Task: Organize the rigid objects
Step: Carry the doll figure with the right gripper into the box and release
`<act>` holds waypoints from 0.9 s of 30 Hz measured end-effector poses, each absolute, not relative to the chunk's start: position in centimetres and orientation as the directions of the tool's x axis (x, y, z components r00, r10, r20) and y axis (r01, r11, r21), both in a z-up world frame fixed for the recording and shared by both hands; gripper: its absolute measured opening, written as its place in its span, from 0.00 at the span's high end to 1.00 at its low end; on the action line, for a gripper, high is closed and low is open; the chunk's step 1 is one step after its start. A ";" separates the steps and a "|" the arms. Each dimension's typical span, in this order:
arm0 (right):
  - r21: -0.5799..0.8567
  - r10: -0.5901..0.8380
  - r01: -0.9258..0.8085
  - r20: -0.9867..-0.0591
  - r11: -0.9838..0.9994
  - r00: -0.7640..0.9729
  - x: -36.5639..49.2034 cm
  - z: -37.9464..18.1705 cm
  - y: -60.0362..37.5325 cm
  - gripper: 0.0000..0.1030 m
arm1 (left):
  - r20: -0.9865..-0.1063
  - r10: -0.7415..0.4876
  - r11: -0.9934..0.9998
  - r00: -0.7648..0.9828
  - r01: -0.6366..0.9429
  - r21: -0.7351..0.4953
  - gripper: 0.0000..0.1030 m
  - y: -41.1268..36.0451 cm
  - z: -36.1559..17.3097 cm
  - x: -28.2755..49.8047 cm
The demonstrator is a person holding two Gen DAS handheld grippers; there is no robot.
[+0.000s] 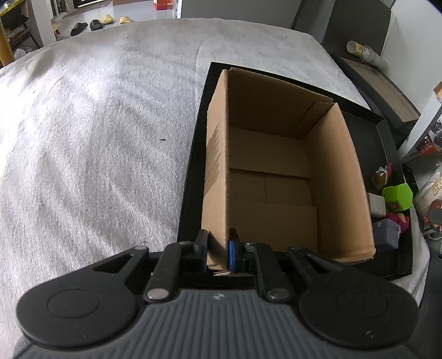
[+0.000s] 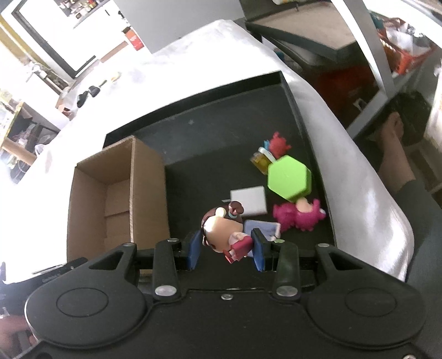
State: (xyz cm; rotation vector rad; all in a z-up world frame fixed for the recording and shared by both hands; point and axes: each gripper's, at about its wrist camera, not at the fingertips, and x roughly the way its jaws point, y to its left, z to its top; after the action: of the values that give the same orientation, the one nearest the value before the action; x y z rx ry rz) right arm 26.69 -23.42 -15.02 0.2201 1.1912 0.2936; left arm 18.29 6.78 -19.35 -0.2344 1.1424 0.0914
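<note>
Underfoot, a pale fleecy cover [image 1: 96, 124] spreads over the whole work surface; black tray [image 1: 190, 176] sits on it, cardboard box [image 1: 276, 154] standing inside, open and empty; left gripper [image 1: 218, 248] pinches the box's near wall. Right gripper [image 2: 225, 248] is clamped on a doll figure [image 2: 221, 232], held above the tray floor; green hexagonal container [image 2: 288, 176], white block [image 2: 250, 200], pink toy [image 2: 298, 216] lie beside the box. Beyond: slippers [image 1: 94, 24] on grey floor, cluttered shelves [image 2: 397, 55].

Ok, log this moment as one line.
left gripper: shut on box wall | right gripper: shut on doll, over tray | box: empty | other toys: in tray
</note>
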 end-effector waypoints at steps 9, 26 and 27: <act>0.339 0.389 -0.198 -0.853 0.920 0.349 27.2 -12.7 -19.4 0.63 | -0.898 -0.053 0.972 0.436 -0.184 -0.147 0.87 7.2 -19.3 18.2; 0.375 0.457 -0.304 -0.847 0.876 0.272 28.3 -12.6 -11.6 0.63 | -0.894 -0.083 0.961 0.440 -0.201 -0.188 0.87 8.1 -19.5 18.2; 0.371 0.453 -0.307 -0.851 0.877 0.266 28.4 -12.8 -11.2 0.63 | -0.894 -0.086 0.961 0.440 -0.201 -0.192 0.87 8.2 -19.5 18.3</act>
State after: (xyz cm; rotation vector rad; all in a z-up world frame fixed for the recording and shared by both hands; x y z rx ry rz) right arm 28.35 -11.22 -12.80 0.1413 1.1966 0.5148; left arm 18.28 8.18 -19.52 -0.2879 1.1170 0.0725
